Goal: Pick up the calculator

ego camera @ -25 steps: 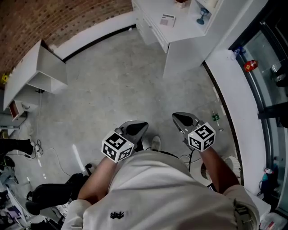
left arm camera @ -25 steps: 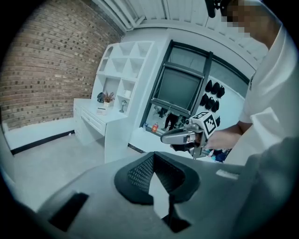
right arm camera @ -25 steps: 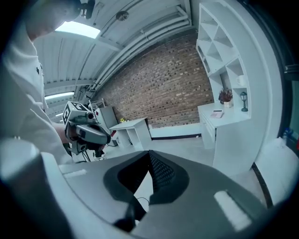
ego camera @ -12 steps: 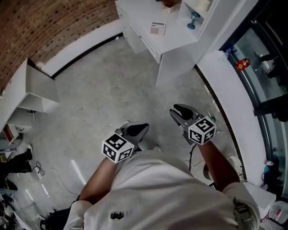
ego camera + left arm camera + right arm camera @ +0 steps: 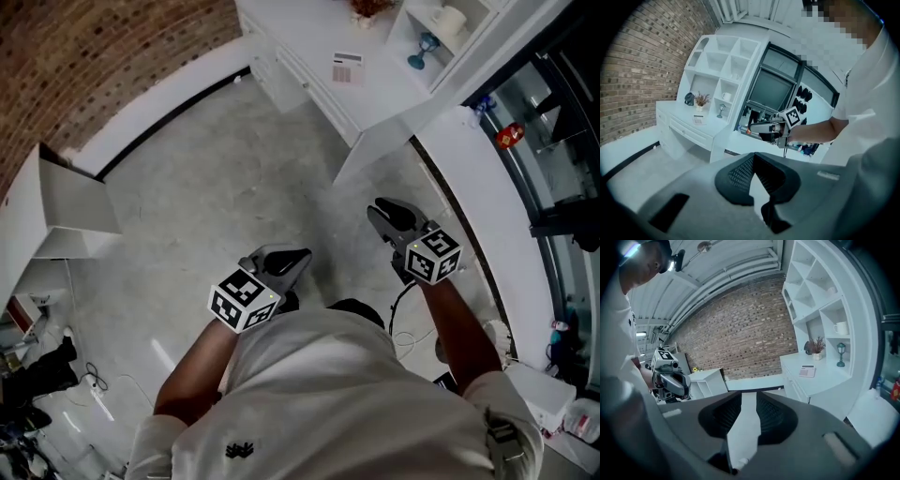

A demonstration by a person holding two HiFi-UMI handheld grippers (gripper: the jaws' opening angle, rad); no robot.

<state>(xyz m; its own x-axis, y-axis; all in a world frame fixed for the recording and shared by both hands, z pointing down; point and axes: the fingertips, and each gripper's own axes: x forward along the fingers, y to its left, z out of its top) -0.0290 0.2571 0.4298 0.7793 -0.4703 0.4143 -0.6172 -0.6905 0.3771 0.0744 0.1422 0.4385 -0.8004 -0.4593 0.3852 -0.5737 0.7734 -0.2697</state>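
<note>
The calculator (image 5: 348, 67) is a small white slab with a dark screen. It lies flat on the white desk (image 5: 309, 42) far ahead, and shows in the left gripper view (image 5: 699, 120) and the right gripper view (image 5: 807, 371). Both grippers hang in the air over the concrete floor, well short of the desk. My left gripper (image 5: 298, 258) has its tips together (image 5: 753, 157) and holds nothing. My right gripper (image 5: 389, 211) has a clear gap between its jaws (image 5: 749, 397); they are closing with nothing between them.
Cubby shelves (image 5: 820, 291) above the desk hold a mug (image 5: 841, 327), a small blue lamp (image 5: 418, 42) and a dried plant (image 5: 816, 348). A low white shelf unit (image 5: 56, 202) stands at the left by the brick wall. A white window ledge (image 5: 487, 187) runs along the right.
The person has walked on across the floor toward the desk, carrying both grippers forward. The right gripper's jaws have parted. The low shelf unit has slid back on the left.
</note>
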